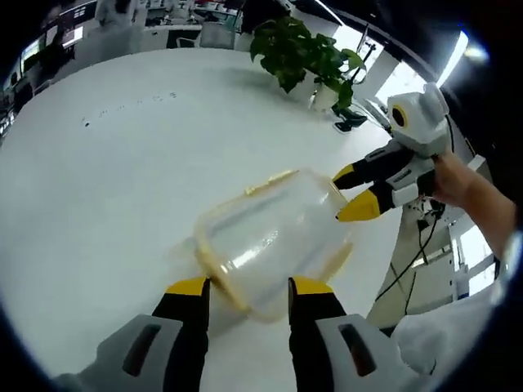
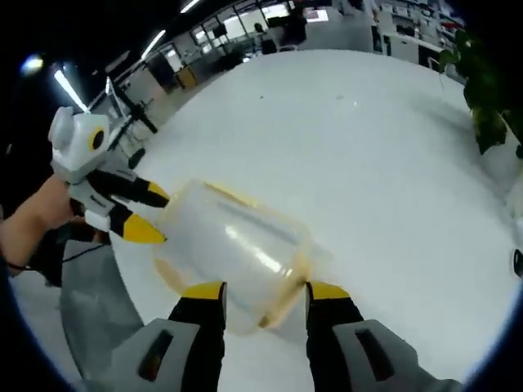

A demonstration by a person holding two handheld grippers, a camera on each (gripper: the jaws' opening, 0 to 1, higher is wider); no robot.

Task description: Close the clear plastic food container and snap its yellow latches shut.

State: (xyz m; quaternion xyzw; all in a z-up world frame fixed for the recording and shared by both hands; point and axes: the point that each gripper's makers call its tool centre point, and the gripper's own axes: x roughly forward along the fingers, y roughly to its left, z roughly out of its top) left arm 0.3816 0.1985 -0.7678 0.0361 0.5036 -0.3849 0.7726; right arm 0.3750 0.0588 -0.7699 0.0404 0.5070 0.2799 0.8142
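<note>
the clear container (image 1: 274, 245) sat mid-frame on the white table (image 1: 106, 180), lid on. left gripper (image 1: 248, 287) and right gripper (image 2: 265, 291), jaws parted, flanked opposite ends, seemingly steadying it for latching.

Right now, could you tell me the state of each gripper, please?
Left gripper: open, jaws either side of the clear container, not clamped.
Right gripper: open, jaws at the container's opposite end.
</note>
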